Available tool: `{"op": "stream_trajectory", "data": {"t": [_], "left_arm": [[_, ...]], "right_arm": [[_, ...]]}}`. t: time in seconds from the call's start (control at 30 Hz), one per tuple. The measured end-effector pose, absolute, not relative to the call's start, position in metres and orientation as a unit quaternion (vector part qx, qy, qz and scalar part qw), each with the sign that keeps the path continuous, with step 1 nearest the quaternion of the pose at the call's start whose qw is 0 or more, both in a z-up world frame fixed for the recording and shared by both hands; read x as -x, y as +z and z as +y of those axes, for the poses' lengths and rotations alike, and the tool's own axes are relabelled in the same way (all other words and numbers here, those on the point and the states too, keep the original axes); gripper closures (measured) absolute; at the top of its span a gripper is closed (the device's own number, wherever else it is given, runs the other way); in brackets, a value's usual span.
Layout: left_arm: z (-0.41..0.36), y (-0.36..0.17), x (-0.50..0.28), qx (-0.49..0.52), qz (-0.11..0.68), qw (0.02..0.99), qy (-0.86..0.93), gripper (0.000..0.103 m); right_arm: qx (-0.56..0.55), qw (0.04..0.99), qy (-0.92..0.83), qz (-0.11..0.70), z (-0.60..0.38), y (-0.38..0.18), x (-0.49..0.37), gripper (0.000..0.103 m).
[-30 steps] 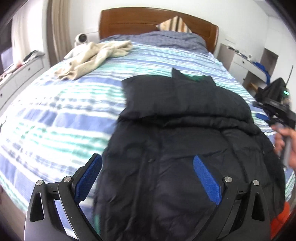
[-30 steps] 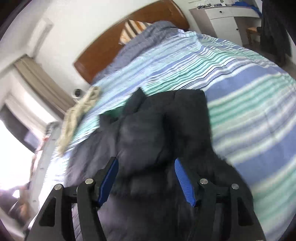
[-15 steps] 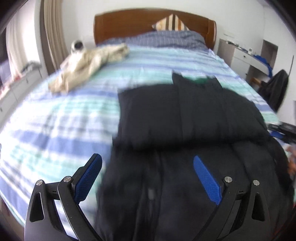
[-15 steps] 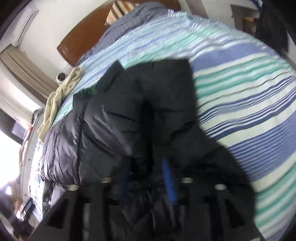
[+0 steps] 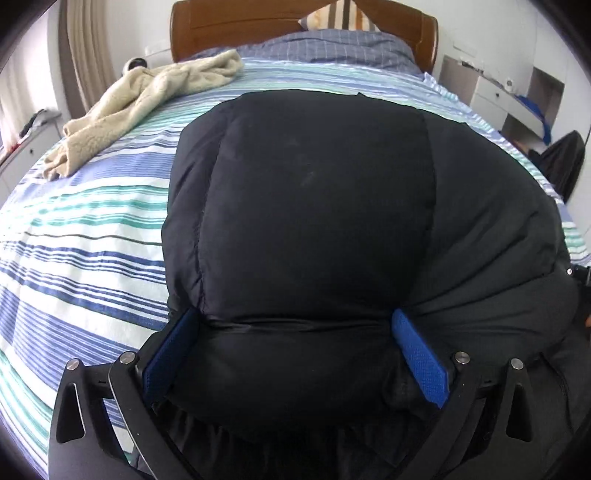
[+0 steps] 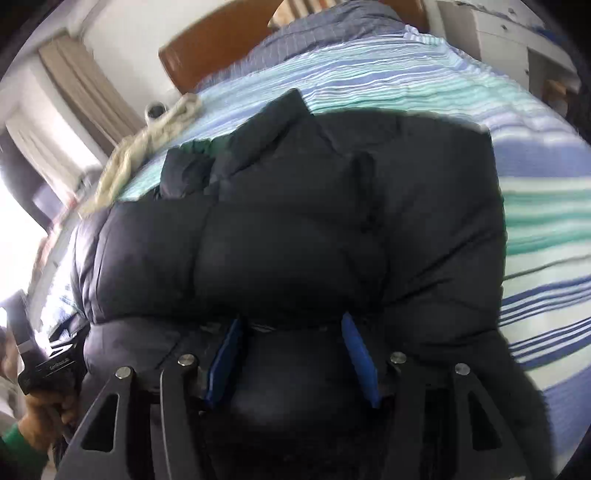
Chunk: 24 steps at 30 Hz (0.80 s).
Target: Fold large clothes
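Observation:
A large black puffy jacket (image 5: 317, 206) lies on the striped bed (image 5: 81, 236), with a folded layer across its upper half. My left gripper (image 5: 295, 325) is open, low over the jacket, its blue pads (image 5: 419, 360) on either side of a bulge of fabric at the fold's edge. In the right wrist view the jacket (image 6: 295, 229) fills the middle, collar pointing to the headboard. My right gripper (image 6: 291, 332) is open, narrower than the left, its pads (image 6: 360, 356) pressed into the fabric with a hump between them.
A cream fleece garment (image 5: 147, 99) lies on the bed's far left, near a small white camera (image 5: 135, 64). A wooden headboard (image 5: 236, 26) and pillows are at the far end. A white desk (image 5: 509, 96) and dark chair (image 5: 563, 162) stand to the right.
Both grippers have moved forward and down onto the jacket. The fold's edge now sits between each pair of pads. The right gripper's jaws stand wider than half a second ago.

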<state>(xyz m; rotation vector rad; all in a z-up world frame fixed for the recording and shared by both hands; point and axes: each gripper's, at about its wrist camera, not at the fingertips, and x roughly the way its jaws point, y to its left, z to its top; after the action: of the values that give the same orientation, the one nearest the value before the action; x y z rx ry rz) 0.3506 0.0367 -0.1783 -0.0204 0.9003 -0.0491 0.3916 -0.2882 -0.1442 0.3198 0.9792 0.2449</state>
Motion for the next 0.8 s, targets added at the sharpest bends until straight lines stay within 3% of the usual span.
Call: {"op": "stream_trajectory", "data": {"t": [0.13, 0.27, 0.4, 0.63, 0.8], "left_arm": [[0.033, -0.157, -0.342, -0.004, 0.444, 0.896, -0.011, 0.003], [0.038, -0.109, -0.332, 0.048, 0.387, 0.920, -0.030, 0.003], [0.026, -0.087, -0.372, 0.053, 0.357, 0.932, -0.041, 0.001], [0.059, -0.176, -0.452, 0.102, 0.437, 0.893, 0.030, 0.000], [0.062, -0.180, -0.455, 0.101, 0.440, 0.891, 0.041, 0.000]], "right_arm": [[-0.133, 0.874, 0.113, 0.453, -0.285, -0.144, -0.383, 0.047], [-0.148, 0.880, 0.117, 0.435, -0.289, -0.143, -0.383, 0.047], [-0.155, 0.882, 0.119, 0.429, -0.293, -0.146, -0.380, 0.047], [-0.158, 0.884, 0.122, 0.424, -0.298, -0.147, -0.373, 0.047], [-0.155, 0.886, 0.120, 0.420, -0.298, -0.149, -0.374, 0.047]]}}
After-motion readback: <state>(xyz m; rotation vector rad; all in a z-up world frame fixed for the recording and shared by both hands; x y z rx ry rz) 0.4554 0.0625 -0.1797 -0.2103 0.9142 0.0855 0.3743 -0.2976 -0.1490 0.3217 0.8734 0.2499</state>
